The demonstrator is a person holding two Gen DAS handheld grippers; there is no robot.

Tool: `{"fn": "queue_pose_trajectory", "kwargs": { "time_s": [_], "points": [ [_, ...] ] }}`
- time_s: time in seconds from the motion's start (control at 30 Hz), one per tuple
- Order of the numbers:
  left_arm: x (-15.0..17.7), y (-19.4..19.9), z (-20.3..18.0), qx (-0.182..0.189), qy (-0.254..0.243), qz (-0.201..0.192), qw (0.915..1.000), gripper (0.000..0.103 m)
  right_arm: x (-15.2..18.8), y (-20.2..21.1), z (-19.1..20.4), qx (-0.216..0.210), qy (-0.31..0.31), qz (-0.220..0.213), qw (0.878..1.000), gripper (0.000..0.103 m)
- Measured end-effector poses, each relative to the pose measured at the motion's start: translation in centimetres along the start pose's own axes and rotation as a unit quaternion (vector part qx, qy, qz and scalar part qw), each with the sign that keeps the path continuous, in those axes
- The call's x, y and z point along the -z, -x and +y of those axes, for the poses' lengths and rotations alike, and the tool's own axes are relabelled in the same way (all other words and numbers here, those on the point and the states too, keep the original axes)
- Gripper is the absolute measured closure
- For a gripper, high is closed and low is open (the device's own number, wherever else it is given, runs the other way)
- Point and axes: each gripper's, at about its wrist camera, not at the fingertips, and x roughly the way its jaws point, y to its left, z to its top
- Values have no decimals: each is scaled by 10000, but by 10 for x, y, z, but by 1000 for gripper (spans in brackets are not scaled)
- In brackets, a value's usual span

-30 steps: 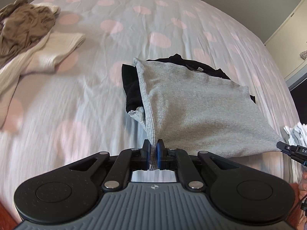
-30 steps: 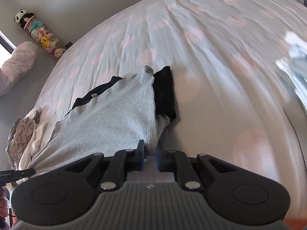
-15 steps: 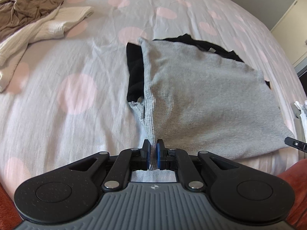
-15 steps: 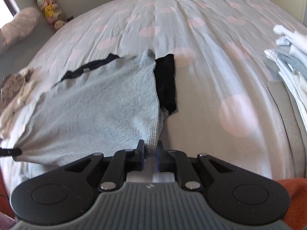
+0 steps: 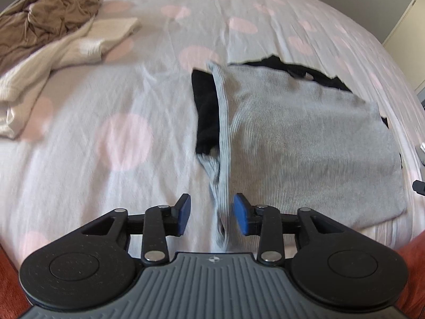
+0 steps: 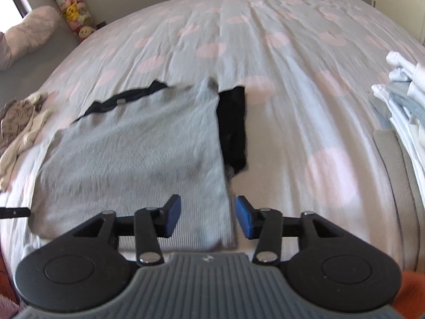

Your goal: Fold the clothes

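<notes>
A grey ribbed garment with black sleeves and collar (image 5: 300,138) lies flat near the front edge of the bed; it also shows in the right wrist view (image 6: 138,154). My left gripper (image 5: 212,212) is open, its pads on either side of the garment's near left corner, which hangs loose between them. My right gripper (image 6: 208,214) is open, with the garment's near right corner lying between its pads. A black sleeve (image 5: 205,117) sticks out from under the grey panel on the left, and another black sleeve (image 6: 233,130) on the right.
A pile of brown and cream clothes (image 5: 50,34) lies at the far left of the dotted bedsheet (image 5: 111,138). A stack of folded white and grey clothes (image 6: 406,109) sits at the right edge. Plush toys (image 6: 71,8) and a pillow (image 6: 29,34) are beyond the bed.
Both grippers have opened and let go of the garment's near corners. The garment has dropped flat onto the bed.
</notes>
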Motion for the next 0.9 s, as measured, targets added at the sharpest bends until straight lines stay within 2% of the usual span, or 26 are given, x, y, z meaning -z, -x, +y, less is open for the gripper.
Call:
{"fn": "queue_pose_trajectory", "kwargs": {
  "time_s": [0.3,0.57,0.73,0.83,0.87,0.9],
  "points": [
    [-35,-28,-6,-23,58,-221,9997,63,-52,-45,-27,-227,-638,-132,9976,38],
    [-52,-53,3,-49,301,-232,9993,63,-77,-98,-31,-309,-587,45,9978,38],
    [-59,-61,7,-49,389,-287,9988,61,-85,-119,-27,-315,-375,-2,9988,39],
    [-61,-63,8,-31,441,-370,9983,61,-85,-125,-14,-238,-8,-43,9997,55],
    [-61,-63,8,-26,457,-380,9982,61,-85,-126,-11,-250,50,-45,9997,69],
    [-62,-63,9,-21,473,-390,9981,61,-85,-126,-10,-288,61,-42,9996,76]
  ]
}}
